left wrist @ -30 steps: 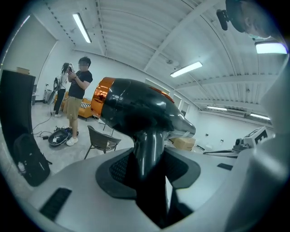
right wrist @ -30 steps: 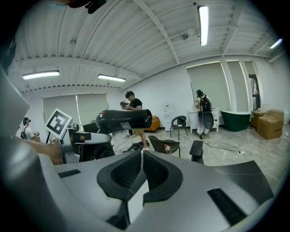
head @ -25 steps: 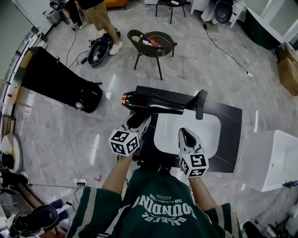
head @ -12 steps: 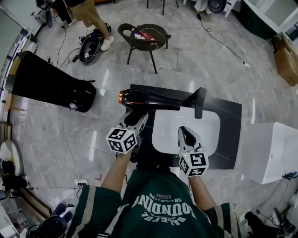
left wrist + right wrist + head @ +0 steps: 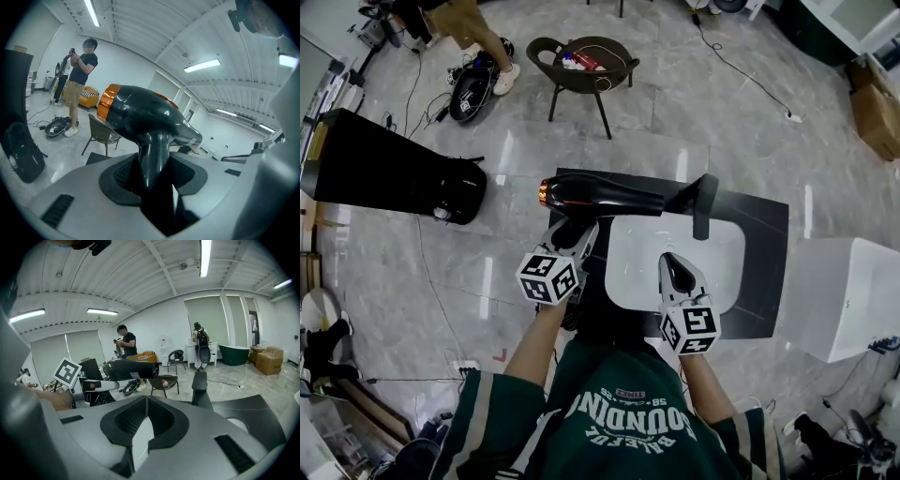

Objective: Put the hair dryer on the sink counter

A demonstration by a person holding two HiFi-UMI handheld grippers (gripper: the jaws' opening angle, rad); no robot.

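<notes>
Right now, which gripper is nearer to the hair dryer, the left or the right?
Left. The left gripper is shut on the handle of the hair dryer; the right gripper sits apart from it, over the white basin.

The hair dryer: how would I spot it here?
Find the dark sink counter with its white basin. Over its left edge, the left gripper holds the hair dryer by the handle. Its orange ring sets it apart from the plain black faucet nearby.
</notes>
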